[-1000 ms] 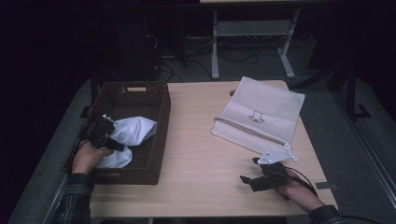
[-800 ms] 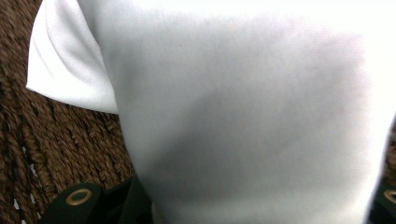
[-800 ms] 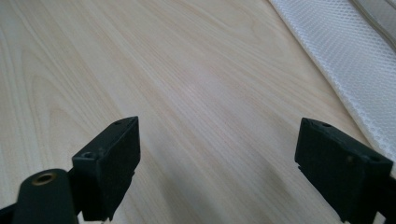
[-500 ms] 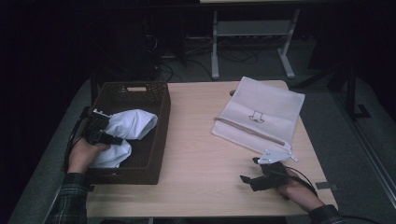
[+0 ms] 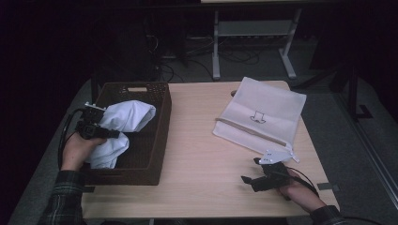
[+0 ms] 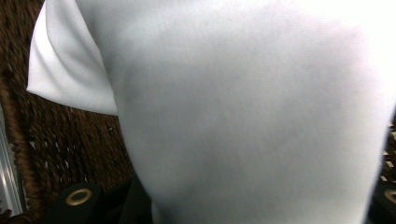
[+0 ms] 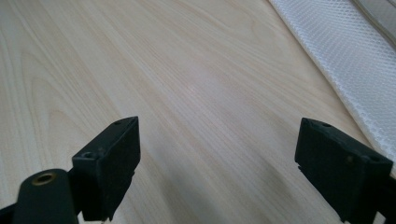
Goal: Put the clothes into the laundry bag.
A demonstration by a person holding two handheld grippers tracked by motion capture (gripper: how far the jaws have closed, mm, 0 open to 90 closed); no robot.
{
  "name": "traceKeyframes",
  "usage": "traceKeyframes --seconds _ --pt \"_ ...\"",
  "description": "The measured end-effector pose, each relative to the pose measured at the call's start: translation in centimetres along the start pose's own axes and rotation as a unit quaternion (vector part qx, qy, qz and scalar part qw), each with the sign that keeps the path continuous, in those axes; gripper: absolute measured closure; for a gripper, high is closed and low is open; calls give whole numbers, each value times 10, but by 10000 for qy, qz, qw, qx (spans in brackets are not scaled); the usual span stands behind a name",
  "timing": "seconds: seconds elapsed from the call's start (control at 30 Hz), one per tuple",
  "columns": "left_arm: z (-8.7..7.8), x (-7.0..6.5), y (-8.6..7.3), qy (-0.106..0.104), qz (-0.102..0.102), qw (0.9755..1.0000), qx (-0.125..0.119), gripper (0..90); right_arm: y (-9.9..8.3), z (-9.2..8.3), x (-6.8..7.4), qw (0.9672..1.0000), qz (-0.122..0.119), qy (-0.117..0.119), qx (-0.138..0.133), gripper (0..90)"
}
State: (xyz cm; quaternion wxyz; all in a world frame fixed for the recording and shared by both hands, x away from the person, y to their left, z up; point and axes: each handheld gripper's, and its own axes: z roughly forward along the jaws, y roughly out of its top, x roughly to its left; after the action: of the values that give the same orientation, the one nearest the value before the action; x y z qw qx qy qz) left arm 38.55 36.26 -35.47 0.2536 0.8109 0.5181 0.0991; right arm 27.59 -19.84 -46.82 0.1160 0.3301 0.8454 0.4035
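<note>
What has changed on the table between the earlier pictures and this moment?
The left gripper, shut on the white cloth, has lifted it higher out of the brown basket; more of the cloth now hangs free above the basket floor. The right gripper stays open and at rest on the table, and the white bag has not moved.

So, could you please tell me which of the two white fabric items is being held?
The bunched white cloth over the basket, gripped by the left tongs; the mesh bag lies flat, untouched.
</note>
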Motion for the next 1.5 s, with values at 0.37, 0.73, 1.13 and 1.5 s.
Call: traceKeyframes --seconds 0.37,0.73,1.13,1.5 --pt "-15 -21 14 -125 242 9994 -206 669 0 0 0 10000 -9 0 -2 133" --pt "-25 -46 29 -284 457 9978 -382 669 1 0 0 10000 -16 7 -2 133" --pt "-30 -77 46 -577 756 9935 -622 668 1 0 0 10000 -23 35 -32 134" --pt "-22 -109 60 -780 1004 9897 -652 669 4 2 -1 9999 -50 80 -54 134"
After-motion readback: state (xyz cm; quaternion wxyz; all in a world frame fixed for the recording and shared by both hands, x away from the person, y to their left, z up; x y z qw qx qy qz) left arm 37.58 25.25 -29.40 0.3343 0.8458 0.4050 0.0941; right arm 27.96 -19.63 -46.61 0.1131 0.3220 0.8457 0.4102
